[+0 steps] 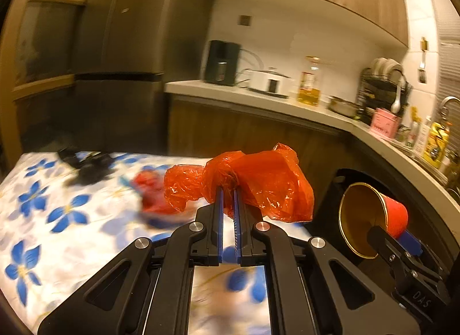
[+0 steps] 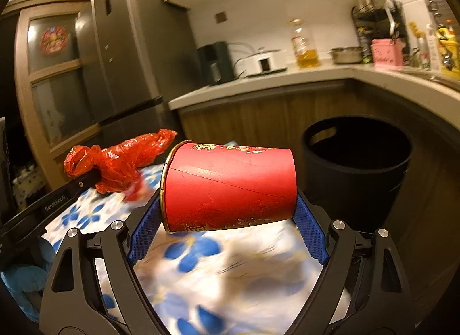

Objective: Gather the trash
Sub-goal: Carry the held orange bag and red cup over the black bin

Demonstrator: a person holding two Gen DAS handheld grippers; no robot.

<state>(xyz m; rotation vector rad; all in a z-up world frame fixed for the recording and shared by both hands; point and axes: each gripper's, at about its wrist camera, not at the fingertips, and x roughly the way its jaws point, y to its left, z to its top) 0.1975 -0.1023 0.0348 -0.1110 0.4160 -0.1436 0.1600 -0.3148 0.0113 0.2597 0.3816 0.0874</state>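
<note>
My left gripper (image 1: 229,191) is shut on a crumpled red plastic bag (image 1: 258,179) and holds it above the flowered table; the bag also shows in the right wrist view (image 2: 120,159). My right gripper (image 2: 227,205) is shut on a red paper cup (image 2: 230,185) lying sideways between its blue pads, rim to the left. In the left wrist view the cup (image 1: 371,220) hangs in front of the black trash bin (image 1: 345,179). The bin (image 2: 356,162) stands open on the floor, right of the table.
A table with a blue-flower cloth (image 1: 57,214) carries a black object (image 1: 86,168) and a blurred red item (image 1: 152,194). Behind are a refrigerator (image 2: 126,55) and a kitchen counter (image 2: 258,81) with appliances, an oil bottle and a dish rack.
</note>
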